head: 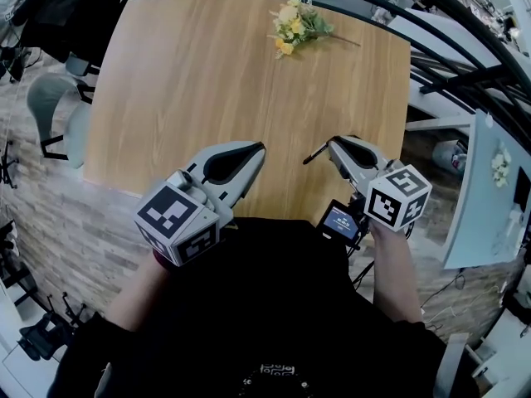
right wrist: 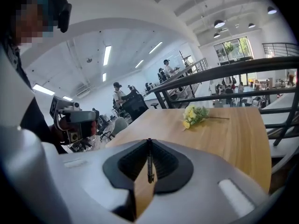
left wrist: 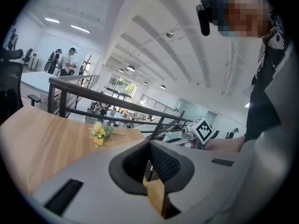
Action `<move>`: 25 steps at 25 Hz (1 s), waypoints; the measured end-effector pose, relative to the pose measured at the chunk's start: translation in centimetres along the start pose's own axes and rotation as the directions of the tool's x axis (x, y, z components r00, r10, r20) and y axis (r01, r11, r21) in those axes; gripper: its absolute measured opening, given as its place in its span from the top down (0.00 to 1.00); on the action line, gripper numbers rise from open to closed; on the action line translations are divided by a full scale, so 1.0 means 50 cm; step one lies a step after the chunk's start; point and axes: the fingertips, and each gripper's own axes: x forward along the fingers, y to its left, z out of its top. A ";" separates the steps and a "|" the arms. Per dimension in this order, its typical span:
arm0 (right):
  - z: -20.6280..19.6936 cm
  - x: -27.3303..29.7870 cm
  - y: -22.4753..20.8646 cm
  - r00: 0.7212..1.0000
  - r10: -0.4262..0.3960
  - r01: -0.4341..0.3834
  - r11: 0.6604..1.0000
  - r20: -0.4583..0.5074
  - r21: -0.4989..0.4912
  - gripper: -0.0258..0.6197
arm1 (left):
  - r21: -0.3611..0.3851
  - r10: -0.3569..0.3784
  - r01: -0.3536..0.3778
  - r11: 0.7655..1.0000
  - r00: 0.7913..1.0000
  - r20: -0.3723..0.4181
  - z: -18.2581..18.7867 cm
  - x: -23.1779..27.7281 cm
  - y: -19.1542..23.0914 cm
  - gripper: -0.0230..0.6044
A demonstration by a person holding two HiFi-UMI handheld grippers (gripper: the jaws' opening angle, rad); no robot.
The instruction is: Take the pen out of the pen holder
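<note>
A black pen (right wrist: 149,164) is being pinched between the jaws of the right gripper (head: 332,146), right of centre in the head view, with one end sticking out to the left over the wooden table (head: 207,81). The left gripper (head: 259,149) is being held left of centre, its jaws pressed together on nothing. Yellow flowers (head: 297,26) are lying near the table's upper edge.

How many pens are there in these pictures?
1. The pen is pinched between the jaws of the right gripper, held over the table. Others may lie out of view.
</note>
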 end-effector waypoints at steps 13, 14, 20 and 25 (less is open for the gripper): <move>0.007 0.020 0.044 1.000 -0.002 0.002 0.996 -0.002 -0.092 0.91 | -0.026 -0.004 0.004 1.000 1.000 -0.003 -0.005 0.005 0.009 0.99; 0.009 0.019 0.044 1.000 -0.004 0.004 0.995 0.000 -0.097 0.91 | -0.025 -0.004 0.004 1.000 1.000 -0.006 -0.007 0.007 0.009 0.99; 0.013 0.000 0.033 1.000 -0.024 0.025 0.995 0.013 -0.095 0.91 | -0.008 -0.021 0.021 1.000 1.000 -0.004 -0.001 0.017 -0.002 0.99; 0.017 -0.007 0.031 1.000 -0.027 0.028 0.994 0.017 -0.102 0.91 | -0.004 -0.022 0.022 1.000 1.000 -0.011 -0.001 0.016 -0.009 0.99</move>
